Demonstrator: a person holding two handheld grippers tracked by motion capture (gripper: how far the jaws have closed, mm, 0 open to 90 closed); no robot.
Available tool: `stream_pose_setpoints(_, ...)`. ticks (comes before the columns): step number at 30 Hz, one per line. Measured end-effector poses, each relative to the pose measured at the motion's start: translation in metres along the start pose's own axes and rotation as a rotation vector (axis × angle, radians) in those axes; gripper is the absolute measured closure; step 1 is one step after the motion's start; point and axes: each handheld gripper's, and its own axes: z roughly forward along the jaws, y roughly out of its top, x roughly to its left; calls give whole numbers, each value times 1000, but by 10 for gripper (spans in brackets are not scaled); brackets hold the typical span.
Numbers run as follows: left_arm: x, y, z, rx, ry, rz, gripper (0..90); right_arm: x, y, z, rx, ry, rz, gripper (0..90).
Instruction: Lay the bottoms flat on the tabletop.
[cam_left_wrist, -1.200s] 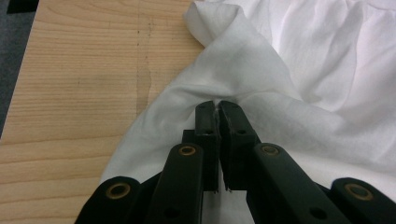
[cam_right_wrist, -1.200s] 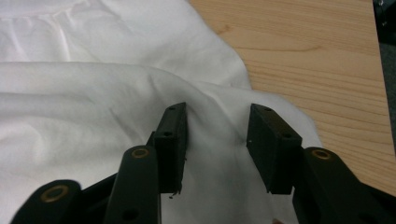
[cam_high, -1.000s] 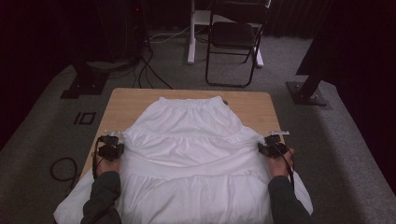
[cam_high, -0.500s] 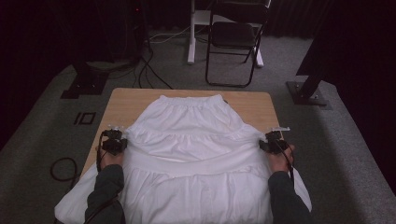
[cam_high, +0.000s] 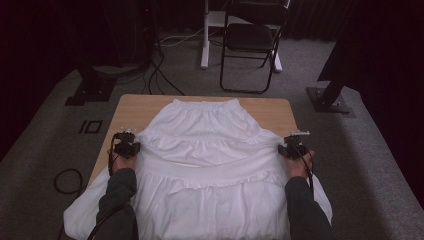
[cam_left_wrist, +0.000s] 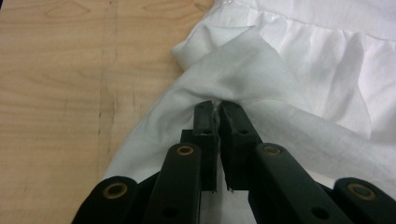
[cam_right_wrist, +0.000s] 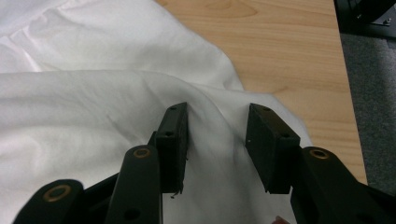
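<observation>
A white tiered skirt lies spread on the wooden table, waistband at the far end and hem hanging over the near edge. My left gripper is at the skirt's left side. In the left gripper view it is shut on a pinched fold of the white skirt. My right gripper is at the skirt's right side. In the right gripper view it stands open, with a ridge of skirt between its separated jaws and the pads clear of it.
Bare wood shows left of the skirt and bare wood right of it. Beyond the table stand a black folding chair, a white desk leg, floor cables and two black stand bases.
Both hands have slid away from the person along the skirt's sides, the left one also a little inward. The skirt's left edge has gone along with the left gripper.
</observation>
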Motion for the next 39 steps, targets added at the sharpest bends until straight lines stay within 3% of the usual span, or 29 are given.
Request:
stream_pose_setpoints(7, 0, 8, 8, -16, -8, -15, 813, -3, 12, 9, 8, -27, 14, 583)
stream_pose_setpoints(12, 1, 2, 6, -43, -19, -10, 795, -5, 13, 10, 8, -9, 29, 615)
stream_pose_setpoints(15, 7, -11, -4, -45, -40, 32, 803, -2, 5, 2, 16, 4, -17, 684)
stream_pose_setpoints(17, 7, -11, -4, -45, -40, 32, 802, -1, 3, 0, 20, 4, -29, 684)
stream_pose_setpoints(18, 14, -19, -10, -45, -42, 46, 802, -1, 3, 0, 20, 4, -29, 699)
stream_pose_setpoints(19, 18, -23, -12, -48, -43, 41, 799, 6, -8, -11, 28, 12, -86, 723)
stream_pose_setpoints(22, 27, -31, -17, -59, -39, 37, 796, 11, -15, -19, 45, 33, -104, 728)
stream_pose_setpoints(23, 29, -32, -19, -54, -20, 43, 795, 14, -20, -25, 62, 77, -110, 727)
stream_pose_setpoints(25, 31, -34, -21, -54, 12, 59, 785, 16, -21, -29, 91, 103, -130, 693)
stream_pose_setpoints(28, 35, -32, -23, -26, 27, -9, 743, 18, -19, -32, 91, 137, -134, 639)
stream_pose_setpoints(29, 35, -32, -23, -26, 27, -9, 722, 18, -19, -32, 91, 137, -134, 639)
stream_pose_setpoints(30, 29, -32, -28, -55, 8, -4, 722, 20, -17, -34, 55, 142, -146, 610)
stream_pose_setpoints(31, 27, -32, -30, -76, -8, 0, 660, 26, -10, -36, -13, 122, -134, 552)
stream_pose_setpoints(33, 21, -32, -36, -105, -18, -1, 620, 34, -2, -37, -77, 139, -141, 516)
stream_pose_setpoints(37, 15, -41, -45, -131, -44, 7, 568, 57, 10, -26, -125, 148, -208, 468)
stream_pose_setpoints(39, 13, -52, -49, -121, -45, 16, 560, 64, 13, -16, -88, 181, -219, 442)
